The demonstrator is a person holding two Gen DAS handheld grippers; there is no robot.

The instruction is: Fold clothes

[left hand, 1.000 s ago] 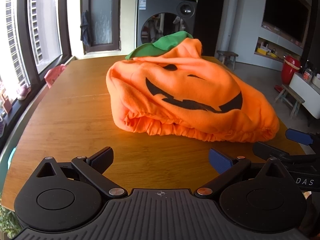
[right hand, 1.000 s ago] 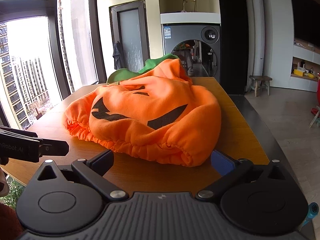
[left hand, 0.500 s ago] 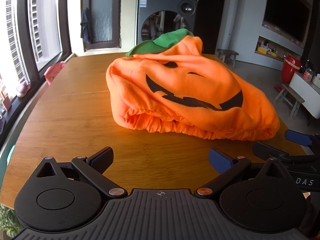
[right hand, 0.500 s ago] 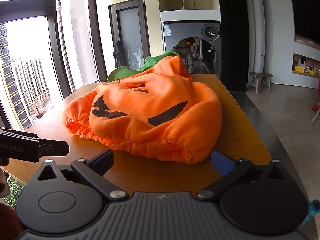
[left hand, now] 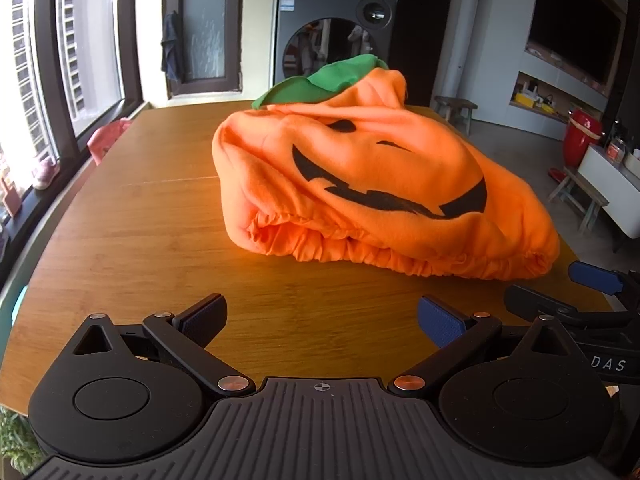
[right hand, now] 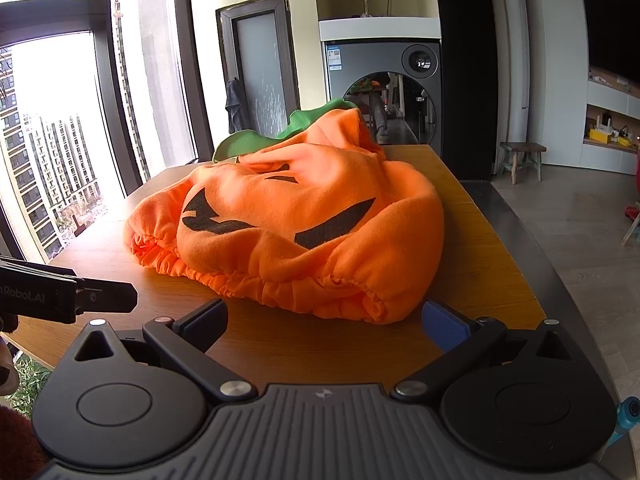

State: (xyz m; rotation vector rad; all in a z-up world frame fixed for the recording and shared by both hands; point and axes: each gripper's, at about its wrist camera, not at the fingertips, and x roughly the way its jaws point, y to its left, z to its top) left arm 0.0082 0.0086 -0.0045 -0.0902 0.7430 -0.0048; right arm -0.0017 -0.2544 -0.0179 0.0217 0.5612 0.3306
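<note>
Gleaming wooden table [left hand: 132, 216] under pumpkin costume [left hand: 372, 184]; washing machine [left hand: 332, 36] behind

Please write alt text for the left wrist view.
A rumpled orange fleece pumpkin costume with a black grin and green collar lies on a brown wooden table. The open left gripper is short of its gathered hem, touching nothing.

Home living area, washing machine [left hand: 336, 36], wooden table [left hand: 152, 216], high-rise window view

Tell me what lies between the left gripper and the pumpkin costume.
Nothing but bare wooden table. In the left wrist view, the open left gripper sits short of the pumpkin costume, with only tabletop between its fingertips and the gathered hem.
</note>
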